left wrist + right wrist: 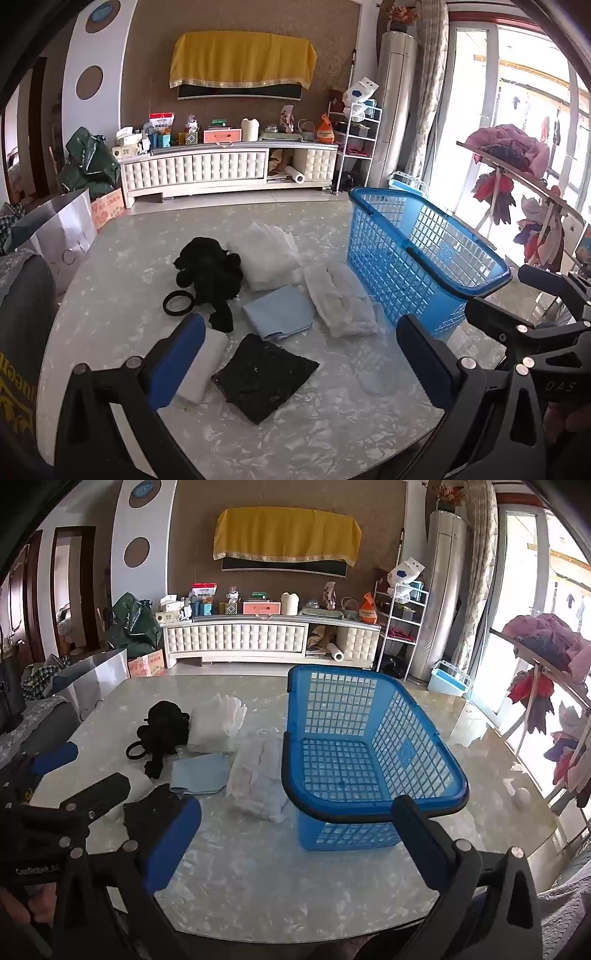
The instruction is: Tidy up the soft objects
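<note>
Both tongs, left tongs [301, 363] and right tongs [295, 843], are hovering apart, gripping nothing. Soft cloths are lying on the marbled bench [332, 424]: black square cloth [264, 376], light-blue cloth [279, 312], beside the blue basket [369, 746].

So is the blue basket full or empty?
Empty. The right wrist view looks into the blue basket and shows only its bare grid floor. The cloths, like the light blue cloth, lie outside it on the table.

Mid-frame on the pale marble table [332, 424], folded cloths lie left of the blue plastic lattice basket [413, 258].
</note>
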`<state>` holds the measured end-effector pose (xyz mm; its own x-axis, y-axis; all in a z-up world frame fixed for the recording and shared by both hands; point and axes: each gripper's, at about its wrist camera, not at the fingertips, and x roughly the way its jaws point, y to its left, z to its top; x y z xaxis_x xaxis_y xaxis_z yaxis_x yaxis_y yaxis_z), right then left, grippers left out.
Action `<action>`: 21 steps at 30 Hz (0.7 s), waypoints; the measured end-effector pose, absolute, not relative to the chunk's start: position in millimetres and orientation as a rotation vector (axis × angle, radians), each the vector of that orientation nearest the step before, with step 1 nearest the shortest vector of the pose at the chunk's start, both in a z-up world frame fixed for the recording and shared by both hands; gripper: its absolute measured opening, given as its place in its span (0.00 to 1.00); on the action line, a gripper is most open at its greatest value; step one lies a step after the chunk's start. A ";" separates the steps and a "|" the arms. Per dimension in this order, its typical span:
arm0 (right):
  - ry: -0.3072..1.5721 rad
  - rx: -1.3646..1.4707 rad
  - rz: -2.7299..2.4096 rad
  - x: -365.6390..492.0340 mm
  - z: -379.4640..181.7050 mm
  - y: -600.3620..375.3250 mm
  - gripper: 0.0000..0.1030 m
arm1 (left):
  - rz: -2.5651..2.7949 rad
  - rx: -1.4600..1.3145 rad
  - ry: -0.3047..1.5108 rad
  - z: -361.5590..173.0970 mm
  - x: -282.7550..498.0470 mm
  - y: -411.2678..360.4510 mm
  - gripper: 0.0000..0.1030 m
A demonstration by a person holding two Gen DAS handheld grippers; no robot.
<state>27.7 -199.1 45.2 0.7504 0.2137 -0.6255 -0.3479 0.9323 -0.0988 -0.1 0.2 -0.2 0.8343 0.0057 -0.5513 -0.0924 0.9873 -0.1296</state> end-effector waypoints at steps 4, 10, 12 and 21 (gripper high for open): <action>0.618 -0.221 0.301 31.3 45.5 -201.2 1.00 | 0.070 -0.161 0.583 -0.6 -3.3 4.4 1.00; 0.616 -0.220 0.309 24.8 45.8 -199.5 1.00 | 0.059 -0.146 0.590 2.1 1.7 -4.8 1.00; 0.615 -0.224 0.314 22.8 47.1 -199.9 1.00 | 0.055 -0.145 0.583 4.8 0.2 -1.1 1.00; 0.634 -0.218 0.318 27.9 48.1 -200.2 1.00 | 0.060 -0.146 0.557 11.1 -3.2 -0.1 1.00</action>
<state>27.9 -200.2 48.1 0.7599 0.2236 -0.6103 -0.3555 0.9291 -0.1023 -3.2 -0.1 11.1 0.8476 0.0174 -0.5304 -0.0965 0.9878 -0.1218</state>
